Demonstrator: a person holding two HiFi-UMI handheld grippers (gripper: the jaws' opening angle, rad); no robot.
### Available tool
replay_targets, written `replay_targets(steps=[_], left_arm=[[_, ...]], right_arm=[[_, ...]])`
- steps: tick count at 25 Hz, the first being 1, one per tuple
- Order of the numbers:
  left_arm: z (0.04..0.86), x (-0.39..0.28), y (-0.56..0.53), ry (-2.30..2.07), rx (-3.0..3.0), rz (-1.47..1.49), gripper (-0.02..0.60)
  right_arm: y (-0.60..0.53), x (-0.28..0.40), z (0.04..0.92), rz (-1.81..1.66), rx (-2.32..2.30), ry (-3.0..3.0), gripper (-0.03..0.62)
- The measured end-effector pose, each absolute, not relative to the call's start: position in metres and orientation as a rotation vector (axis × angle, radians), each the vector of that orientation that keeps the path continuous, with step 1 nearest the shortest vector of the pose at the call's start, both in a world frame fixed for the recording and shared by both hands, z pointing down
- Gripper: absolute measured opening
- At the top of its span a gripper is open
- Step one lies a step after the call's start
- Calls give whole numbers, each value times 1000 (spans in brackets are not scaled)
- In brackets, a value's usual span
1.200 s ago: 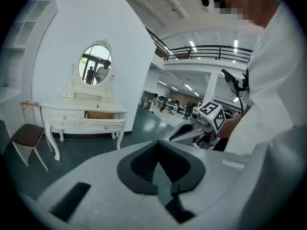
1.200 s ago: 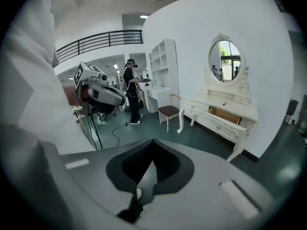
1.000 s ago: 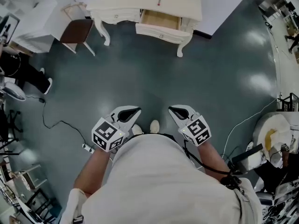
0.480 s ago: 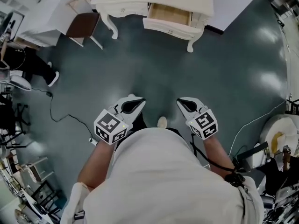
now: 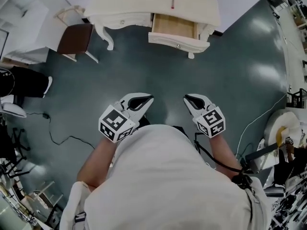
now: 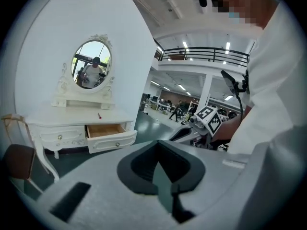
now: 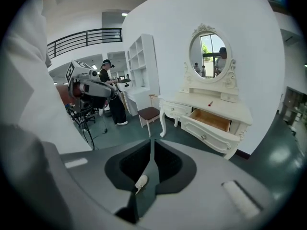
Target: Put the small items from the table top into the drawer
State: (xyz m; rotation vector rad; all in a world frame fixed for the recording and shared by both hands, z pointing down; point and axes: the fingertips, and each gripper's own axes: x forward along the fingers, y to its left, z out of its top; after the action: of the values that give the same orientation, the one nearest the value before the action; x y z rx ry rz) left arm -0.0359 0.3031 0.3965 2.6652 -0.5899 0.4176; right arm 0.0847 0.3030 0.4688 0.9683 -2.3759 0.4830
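Note:
A small red item (image 5: 172,4) lies on the white dressing table (image 5: 129,6) far ahead, seen also as a red item (image 7: 210,103) in the right gripper view. Its right-hand drawer (image 5: 173,27) is pulled open and looks empty. My left gripper (image 5: 149,98) is held in front of the body over bare floor, jaw tips together, nothing in it. My right gripper (image 5: 187,97) is level with it; its jaws are opening, with a thin slit between the tips and nothing between them. Both are several steps from the table.
A chair with a brown seat (image 5: 74,38) stands left of the table. An oval mirror (image 7: 209,49) tops the table. A black cable (image 5: 57,138) trails on the grey floor at left, near a person in black (image 5: 21,80). Equipment (image 5: 283,138) crowds the right edge.
The dressing table has shifted in the head view as the person moves. Both grippers sit higher in the picture, still side by side. The shoe seen between them is now hidden.

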Motion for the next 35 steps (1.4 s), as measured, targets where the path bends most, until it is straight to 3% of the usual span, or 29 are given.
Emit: replay_targets(steps=[8, 19, 35], left_arm=[[401, -101, 233, -469, 2698, 424, 0], [397, -129, 145, -621, 2658, 397, 1], [382, -85, -14, -862, 2559, 391, 2]], right_arm=[[195, 44, 461, 416, 1121, -2291, 23], [38, 86, 452, 429, 1273, -2229, 32], [-211, 149, 504, 521, 1270, -2172, 86]])
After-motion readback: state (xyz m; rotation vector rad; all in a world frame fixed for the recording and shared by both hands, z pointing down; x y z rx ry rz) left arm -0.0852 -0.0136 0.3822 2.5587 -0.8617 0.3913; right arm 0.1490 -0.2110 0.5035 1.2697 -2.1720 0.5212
